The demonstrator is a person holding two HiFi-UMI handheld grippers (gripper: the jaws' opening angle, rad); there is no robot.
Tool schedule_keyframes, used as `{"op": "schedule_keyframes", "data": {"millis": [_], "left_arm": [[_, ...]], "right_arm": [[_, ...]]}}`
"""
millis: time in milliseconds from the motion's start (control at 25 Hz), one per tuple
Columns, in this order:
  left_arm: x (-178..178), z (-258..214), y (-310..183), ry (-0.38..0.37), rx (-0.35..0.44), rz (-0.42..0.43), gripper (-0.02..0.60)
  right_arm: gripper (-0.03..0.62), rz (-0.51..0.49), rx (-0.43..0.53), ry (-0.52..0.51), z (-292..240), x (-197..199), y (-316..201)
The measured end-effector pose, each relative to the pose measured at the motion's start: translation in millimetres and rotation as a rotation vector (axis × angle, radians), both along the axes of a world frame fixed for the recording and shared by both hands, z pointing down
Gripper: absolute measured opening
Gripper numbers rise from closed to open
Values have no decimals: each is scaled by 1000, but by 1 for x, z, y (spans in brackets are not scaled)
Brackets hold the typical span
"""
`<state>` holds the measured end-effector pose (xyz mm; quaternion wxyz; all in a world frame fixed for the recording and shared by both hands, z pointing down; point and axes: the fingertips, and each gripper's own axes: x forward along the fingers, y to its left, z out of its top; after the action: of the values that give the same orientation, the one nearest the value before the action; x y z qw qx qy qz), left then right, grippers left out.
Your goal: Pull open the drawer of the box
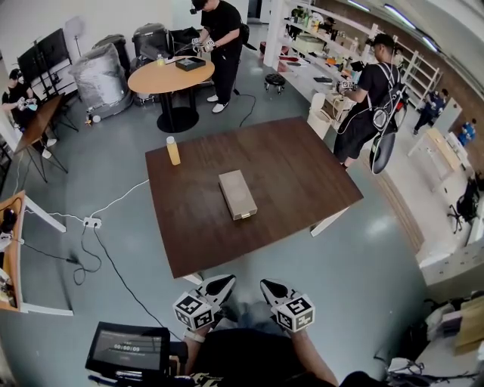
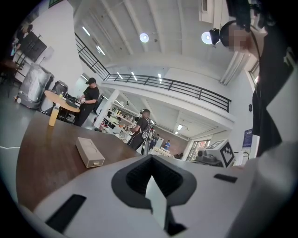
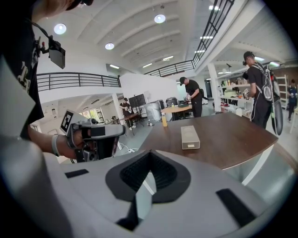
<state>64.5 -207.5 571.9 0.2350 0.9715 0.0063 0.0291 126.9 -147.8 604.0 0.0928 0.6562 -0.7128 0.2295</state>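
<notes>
Left gripper (image 1: 224, 282) and right gripper (image 1: 268, 286) held off the bench's (image 1: 302, 174) near edge.
Both jaws together, empty; box (image 1: 237, 194) lies mid-bench, drawer shut.

- Table (image 1: 302, 174): dark brown with a fine wood grain.
- Box (image 1: 237, 194): dull tan-grey all over, with a small pale tab on its near end.
- Bottle (image 1: 173, 150): yellow-orange with a pale cap.
- Left gripper (image 1: 225, 282) and right gripper (image 1: 266, 285): white shells with black ribbed pads.
- Cubes (image 1: 193, 311): black-and-white square markers on white faces.
- Floor (image 1: 113, 174): glossy grey-blue.
- Round table (image 1: 162, 77): light tan top on a black pedestal.
- Cable (image 1: 113, 202): white, and a second cable (image 1: 125, 280) is black.
- Stool (image 1: 274, 79): black.
- Person (image 1: 221, 19) at the round table: black shirt, black trousers, white shoes.
- Shelves (image 1: 318, 45): white.
</notes>
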Motion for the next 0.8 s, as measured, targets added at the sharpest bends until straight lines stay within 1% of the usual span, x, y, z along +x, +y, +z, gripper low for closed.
{"op": "schedule_keyframes", "data": {"millis": [160, 400, 800], "left_arm": [[-4, 5, -3, -1, -7, -20, 0], [-13, 16, -18, -9, -22, -62, 0], [-14, 13, -40, -23, -8, -127, 0]], "right_arm": [[-12, -14, -4, -1, 5, -2, -4], [-12, -52, -6, -15, 15, -8, -25], [-12, -96, 10, -21, 15, 6, -54]]}}
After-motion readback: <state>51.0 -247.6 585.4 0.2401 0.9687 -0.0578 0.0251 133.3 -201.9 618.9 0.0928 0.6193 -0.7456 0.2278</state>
